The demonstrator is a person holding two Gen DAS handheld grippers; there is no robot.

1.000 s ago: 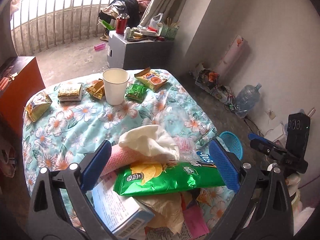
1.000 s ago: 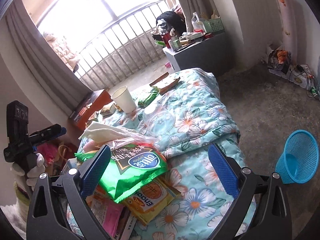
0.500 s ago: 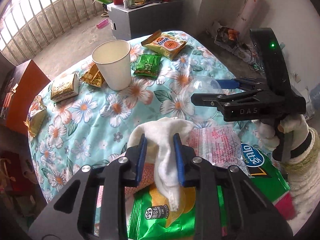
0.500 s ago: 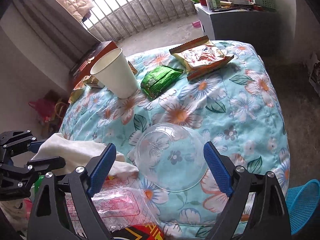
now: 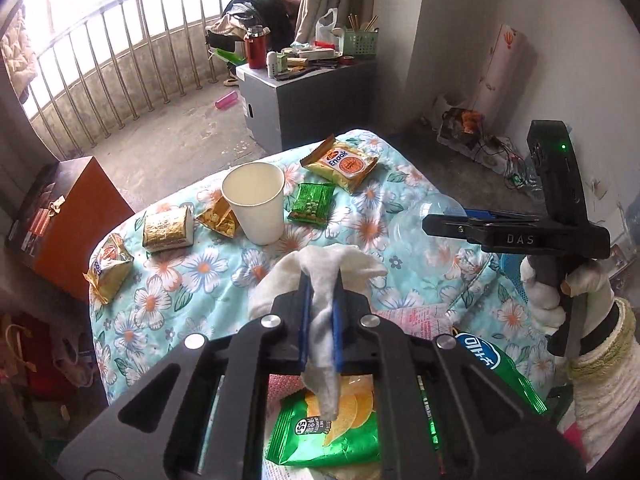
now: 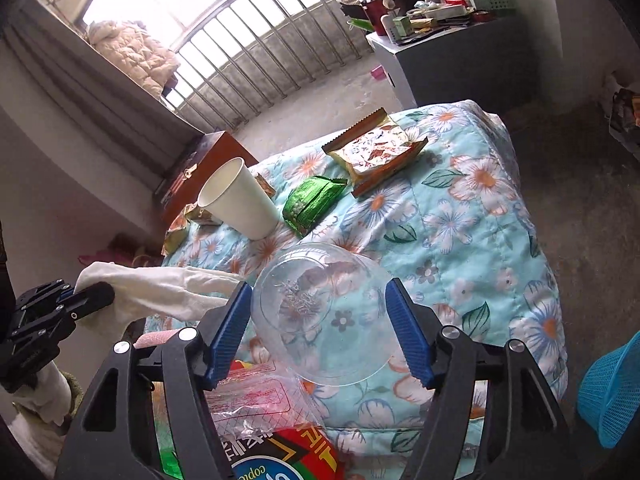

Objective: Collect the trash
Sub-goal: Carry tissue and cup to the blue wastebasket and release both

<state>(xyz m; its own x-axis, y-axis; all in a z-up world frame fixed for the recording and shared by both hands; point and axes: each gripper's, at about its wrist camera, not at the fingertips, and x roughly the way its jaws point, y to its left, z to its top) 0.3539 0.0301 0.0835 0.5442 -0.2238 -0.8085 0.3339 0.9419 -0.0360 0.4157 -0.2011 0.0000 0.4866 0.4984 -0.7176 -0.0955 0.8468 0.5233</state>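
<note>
Your left tongs (image 5: 320, 320) are clamped on the white cloth (image 5: 324, 268), having just closed on it; it bunches above the pads in the centre of the left view and a tail hangs down below them over the green chip bag (image 5: 332, 428). In the right view the same cloth (image 6: 160, 288) stretches roughly across the frame at mid-left, its long axis running from the left tongs (image 6: 80, 300) toward the right ones.

Your right tongs (image 6: 320, 328) straddle the clear plastic lid (image 6: 320, 312), which lies dome-up on the floral bed cover (image 6: 480, 220) in the lower centre. The jaws have just been closing in, and each blue pad stands at the lid's edge, left and right; whether they already press it I cannot tell. The lid is round, so it has no long axis to line up with, and the right hand is clearly nearer to it.

The blue basket (image 6: 612, 392) sits at the lower right edge, on the floor beside the bed, likely the place for both pieces.
</note>
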